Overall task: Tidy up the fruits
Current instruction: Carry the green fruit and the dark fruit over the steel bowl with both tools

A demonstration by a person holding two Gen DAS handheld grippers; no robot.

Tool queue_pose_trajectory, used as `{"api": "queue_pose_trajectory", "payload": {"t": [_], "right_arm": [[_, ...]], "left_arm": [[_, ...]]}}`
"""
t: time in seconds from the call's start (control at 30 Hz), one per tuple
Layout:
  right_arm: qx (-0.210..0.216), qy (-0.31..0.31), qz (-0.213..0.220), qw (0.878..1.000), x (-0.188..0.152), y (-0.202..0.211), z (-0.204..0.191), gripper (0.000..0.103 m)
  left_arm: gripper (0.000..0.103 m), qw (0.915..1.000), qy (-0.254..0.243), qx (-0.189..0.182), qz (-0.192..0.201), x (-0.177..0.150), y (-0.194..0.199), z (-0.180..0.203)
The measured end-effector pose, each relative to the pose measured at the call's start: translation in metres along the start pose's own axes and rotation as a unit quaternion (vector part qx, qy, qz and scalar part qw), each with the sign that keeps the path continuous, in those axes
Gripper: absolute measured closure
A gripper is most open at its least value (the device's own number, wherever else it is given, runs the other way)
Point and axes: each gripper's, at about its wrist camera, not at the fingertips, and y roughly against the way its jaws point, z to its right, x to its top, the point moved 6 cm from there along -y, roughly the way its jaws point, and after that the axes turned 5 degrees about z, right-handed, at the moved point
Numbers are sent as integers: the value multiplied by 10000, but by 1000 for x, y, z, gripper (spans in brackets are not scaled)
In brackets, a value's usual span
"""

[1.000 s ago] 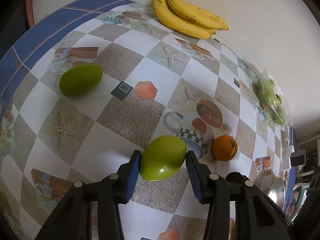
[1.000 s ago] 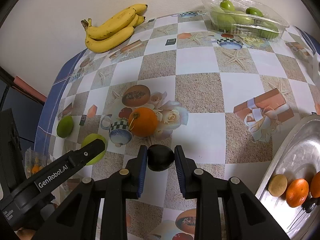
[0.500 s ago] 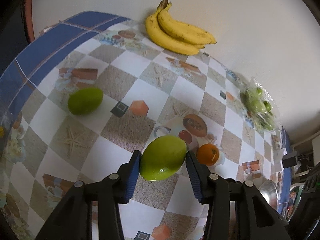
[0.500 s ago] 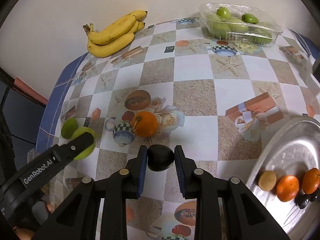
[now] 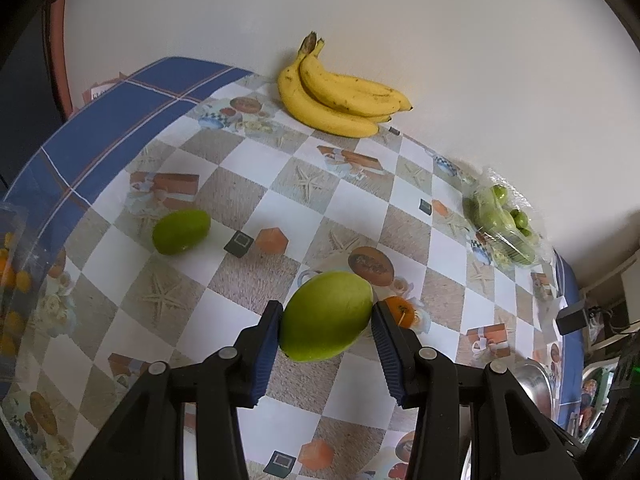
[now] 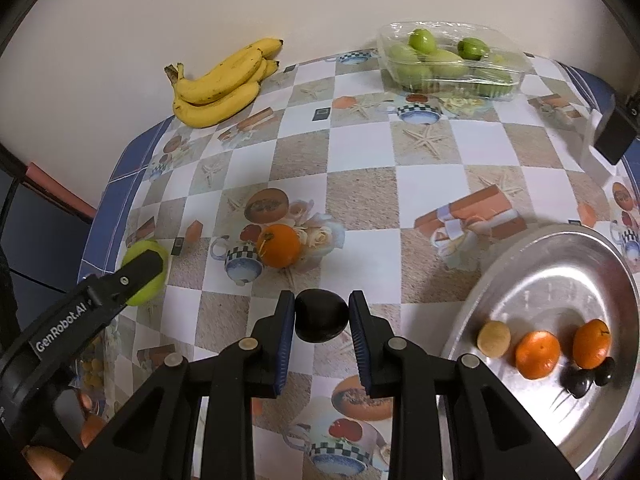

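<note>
My left gripper (image 5: pixel 326 322) is shut on a large green mango (image 5: pixel 326 316), held in the air above the patterned tablecloth. A second green mango (image 5: pixel 181 231) lies on the cloth at the left. My right gripper (image 6: pixel 322 320) is shut on a small dark fruit (image 6: pixel 320 315), also lifted off the table. In the right wrist view the left gripper (image 6: pixel 132 276) shows at the left edge with its mango (image 6: pixel 146 266). A loose orange (image 6: pixel 279 245) sits on the cloth just beyond my right fingers. The metal tray (image 6: pixel 568 256) at the right holds oranges, a tan fruit and dark fruits.
A bunch of bananas (image 6: pixel 224 84) lies against the back wall. A clear plastic box of green fruit (image 6: pixel 448 62) stands at the back right. A dark device (image 6: pixel 614 132) sits at the far right table edge. A clear container (image 5: pixel 12 272) with small orange fruit stands at the left edge.
Both grippers have risen with their fruit still held, so the table looks farther away. The tray has come further into the right wrist view.
</note>
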Motion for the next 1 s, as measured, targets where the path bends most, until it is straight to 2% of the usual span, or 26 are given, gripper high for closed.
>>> {"api": "queue_pose_trajectory", "payload": {"t": [0.37, 0.57, 1.0], "right_arm": [[-331, -46, 20, 9994, -1, 15, 22, 74], [-477, -274, 29, 9985, 0, 23, 45, 74], [-736, -982, 187, 9923, 0, 50, 114, 74]], "left_arm": [[54, 9997, -214, 41, 120, -4, 11, 16], [54, 9992, -395, 16, 100, -12, 12, 33], [54, 9941, -1057, -244, -29, -43, 17, 98]]}}
